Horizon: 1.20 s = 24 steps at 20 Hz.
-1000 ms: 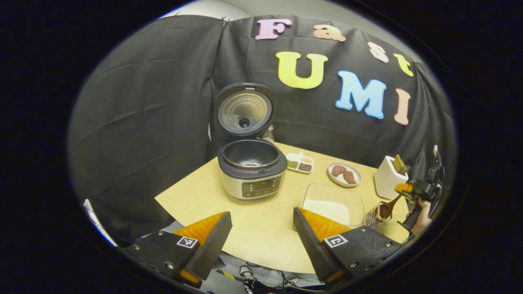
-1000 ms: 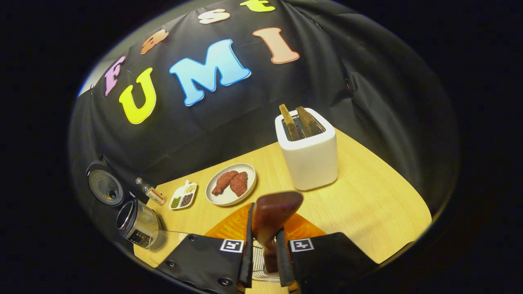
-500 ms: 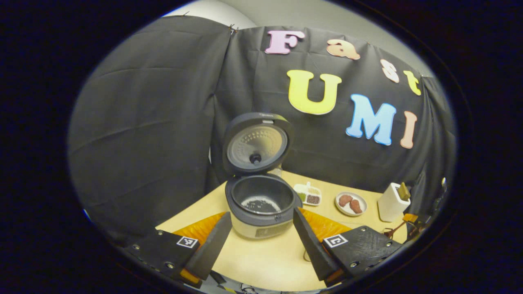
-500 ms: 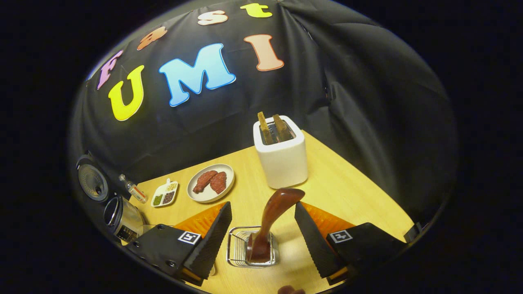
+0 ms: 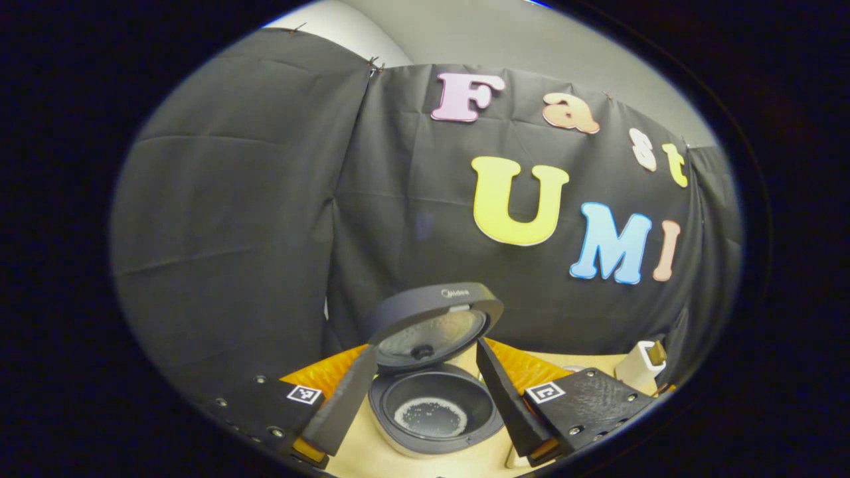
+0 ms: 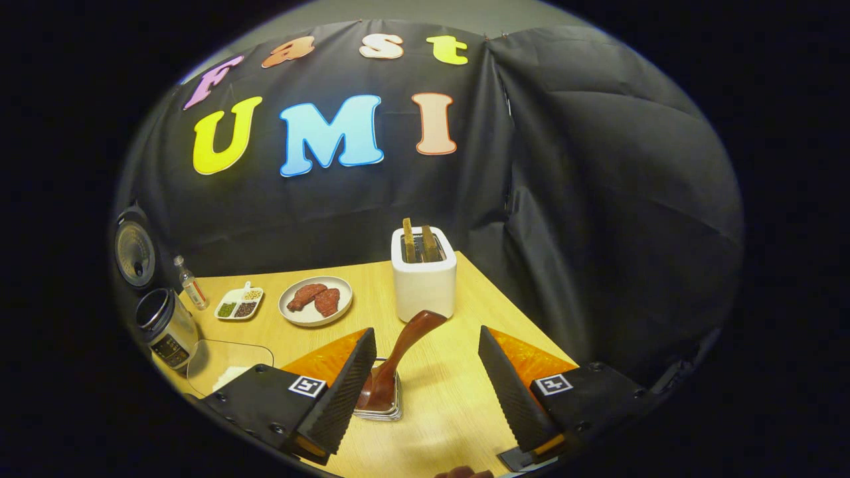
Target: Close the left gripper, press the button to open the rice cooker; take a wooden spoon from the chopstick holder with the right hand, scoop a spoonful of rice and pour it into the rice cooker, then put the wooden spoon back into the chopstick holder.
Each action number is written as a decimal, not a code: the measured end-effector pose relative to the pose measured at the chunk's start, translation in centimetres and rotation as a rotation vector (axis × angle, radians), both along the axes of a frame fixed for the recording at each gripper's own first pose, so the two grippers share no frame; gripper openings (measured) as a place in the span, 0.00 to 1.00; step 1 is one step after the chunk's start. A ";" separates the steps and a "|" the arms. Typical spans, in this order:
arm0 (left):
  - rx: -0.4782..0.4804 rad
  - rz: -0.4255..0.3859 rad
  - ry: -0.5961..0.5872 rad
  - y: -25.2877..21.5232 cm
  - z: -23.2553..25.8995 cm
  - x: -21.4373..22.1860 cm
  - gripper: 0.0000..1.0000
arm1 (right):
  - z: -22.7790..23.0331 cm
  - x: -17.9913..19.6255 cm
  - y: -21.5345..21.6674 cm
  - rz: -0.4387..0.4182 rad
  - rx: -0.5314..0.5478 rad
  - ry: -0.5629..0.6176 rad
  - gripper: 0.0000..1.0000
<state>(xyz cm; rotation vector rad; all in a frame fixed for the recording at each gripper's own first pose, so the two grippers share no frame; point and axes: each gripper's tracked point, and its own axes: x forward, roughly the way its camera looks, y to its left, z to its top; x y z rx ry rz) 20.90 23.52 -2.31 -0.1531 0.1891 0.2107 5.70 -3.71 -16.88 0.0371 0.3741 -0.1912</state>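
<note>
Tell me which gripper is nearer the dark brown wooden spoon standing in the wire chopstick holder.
Right. The right gripper hangs open just above the dark brown wooden spoon in the wire chopstick holder. The left gripper is over at the open rice cooker.

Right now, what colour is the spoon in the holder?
Dark reddish-brown wood; the spoon shows best in the right gripper view.

the left gripper has two wedge-shaped fingers with ribbed inner faces, each on a flat black plate. each plate carries a small square black-and-white marker and a few round screws along its edge. the right gripper is built the same way: two ribbed wedge fingers, black textured plates, one square marker on each, and screws near the outer edges.
</note>
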 end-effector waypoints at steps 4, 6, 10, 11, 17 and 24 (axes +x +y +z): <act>-0.075 -0.060 -0.033 1.7 2.9 7.0 0.94 | 1.6 -1.9 2.4 0.007 -0.004 -0.029 0.98; -0.104 -0.081 -0.026 2.3 2.9 10.5 0.94 | 2.3 -2.5 3.4 0.012 0.004 -0.043 0.98; -0.150 -0.059 0.050 4.2 0.5 15.7 0.96 | 3.2 -4.0 4.5 0.021 -0.008 -0.066 0.98; -0.158 -0.057 0.080 4.5 -0.1 16.5 0.96 | 3.1 -4.0 4.8 0.022 0.000 -0.067 0.98; -0.199 -0.077 0.262 2.9 -3.6 17.4 0.97 | 1.5 -4.8 4.5 0.022 0.020 -0.047 0.98; -0.288 -0.105 0.445 -2.4 -8.5 12.5 0.98 | -0.9 -4.7 2.4 0.021 0.062 -0.007 0.98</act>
